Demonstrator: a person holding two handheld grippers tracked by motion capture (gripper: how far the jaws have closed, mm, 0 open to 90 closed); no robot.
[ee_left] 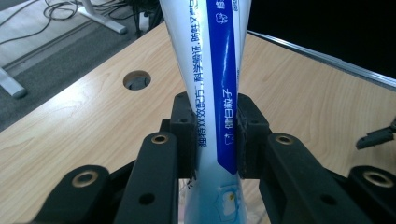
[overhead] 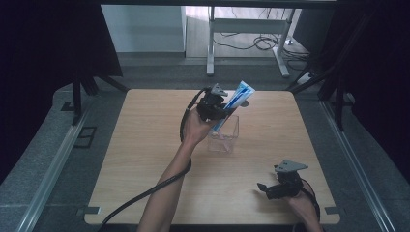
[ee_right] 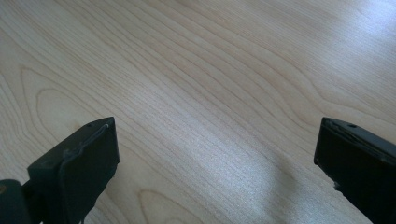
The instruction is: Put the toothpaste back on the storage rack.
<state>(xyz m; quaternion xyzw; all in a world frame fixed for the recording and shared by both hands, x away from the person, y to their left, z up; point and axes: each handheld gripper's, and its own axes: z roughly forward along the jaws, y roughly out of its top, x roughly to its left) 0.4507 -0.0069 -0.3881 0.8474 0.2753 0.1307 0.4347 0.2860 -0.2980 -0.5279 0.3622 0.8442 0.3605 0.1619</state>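
- Because the left gripper (overhead: 218, 107) pinches the toothpaste tube (overhead: 232, 104) mid-body, the tube hangs tilted with its lower end inside the clear box (overhead: 231, 137), probably to steer it in.
- Right gripper (overhead: 271, 187), spread wide and holding nothing, hovers low over the table (overhead: 145, 159), well apart.

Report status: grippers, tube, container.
Left gripper shut on toothpaste tube, tilted, lower end in clear container. Right gripper open, low over table. Nothing in the way.
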